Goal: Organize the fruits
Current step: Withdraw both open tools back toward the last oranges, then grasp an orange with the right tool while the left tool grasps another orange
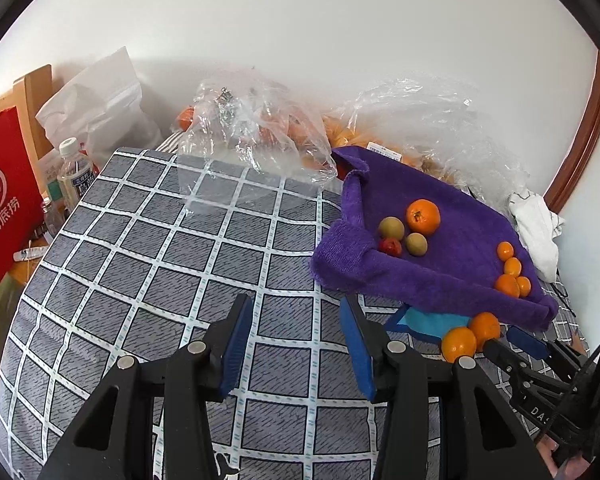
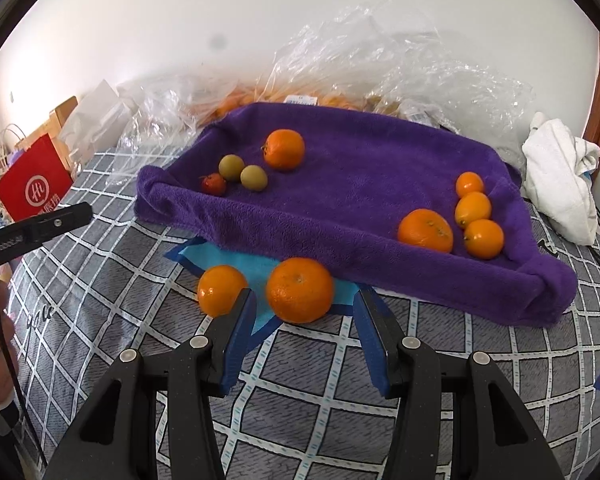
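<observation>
A purple towel-lined tray (image 2: 340, 184) (image 1: 440, 276) lies on the checked bed. It holds a mandarin (image 2: 284, 149), two green fruits (image 2: 242, 172), a small red fruit (image 2: 213, 184), and at the right a mandarin (image 2: 425, 230) with three kumquats (image 2: 476, 210). Two mandarins lie in front of the tray on a blue sheet (image 2: 236, 260): a large one (image 2: 300, 290) and a smaller one (image 2: 220, 290). My right gripper (image 2: 304, 300) is open, with the large mandarin between its fingertips. My left gripper (image 1: 296, 312) is open and empty over the bedspread.
Crinkled clear plastic bags of fruit (image 2: 380, 60) (image 1: 256, 136) lie behind the tray. A white cloth (image 2: 560, 180) sits at the right. A red paper bag (image 1: 4, 196), bottles (image 1: 74, 172) and a white bag (image 1: 100, 100) stand at the left bed edge.
</observation>
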Demonstrator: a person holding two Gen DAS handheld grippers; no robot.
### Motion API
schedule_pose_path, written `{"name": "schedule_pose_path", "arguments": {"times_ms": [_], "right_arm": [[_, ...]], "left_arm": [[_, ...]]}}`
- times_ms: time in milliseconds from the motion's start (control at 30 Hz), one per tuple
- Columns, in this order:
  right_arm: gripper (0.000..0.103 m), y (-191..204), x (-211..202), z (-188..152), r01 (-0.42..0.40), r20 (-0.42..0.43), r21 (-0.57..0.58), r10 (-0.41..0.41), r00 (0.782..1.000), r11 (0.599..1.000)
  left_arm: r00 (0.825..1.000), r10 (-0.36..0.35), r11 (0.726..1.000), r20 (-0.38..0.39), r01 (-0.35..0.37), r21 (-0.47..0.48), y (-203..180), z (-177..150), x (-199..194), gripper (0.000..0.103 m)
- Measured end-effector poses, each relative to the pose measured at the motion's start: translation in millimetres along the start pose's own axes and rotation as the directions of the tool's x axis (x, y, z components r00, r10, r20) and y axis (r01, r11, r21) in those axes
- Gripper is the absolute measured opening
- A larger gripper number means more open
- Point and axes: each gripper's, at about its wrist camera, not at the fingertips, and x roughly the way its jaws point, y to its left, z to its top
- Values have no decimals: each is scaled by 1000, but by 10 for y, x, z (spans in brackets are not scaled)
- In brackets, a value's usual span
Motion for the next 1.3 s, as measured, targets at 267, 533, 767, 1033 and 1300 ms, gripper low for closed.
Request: {"name": "schedule_pose_path", "arguments": {"times_ms": [267, 533, 767, 1033, 1300], "right_arm": [[50, 2, 192, 6, 27, -44, 11, -26, 999, 1000], [39, 36, 246, -8, 28, -45, -1, -29, 999, 1000], [39, -64, 145, -58, 38, -28, 20, -38, 999, 999], [39, -402, -26, -159, 85, -23, 72, -83, 996, 994], [39, -605, -38, -293, 91, -52, 74, -87, 995, 993]], "left_arm": [[1000, 11, 1000, -2, -11, -3, 81, -39, -2, 43], [1000, 17, 1000, -13, -17, 10, 52, -51, 28, 43], [1000, 8, 1000, -18, -8, 17, -27, -64, 8, 43], [999, -14, 999, -35, 15, 48, -260, -59, 57, 43], [998, -23, 995, -56, 29, 99, -536, -105, 113, 43]]}}
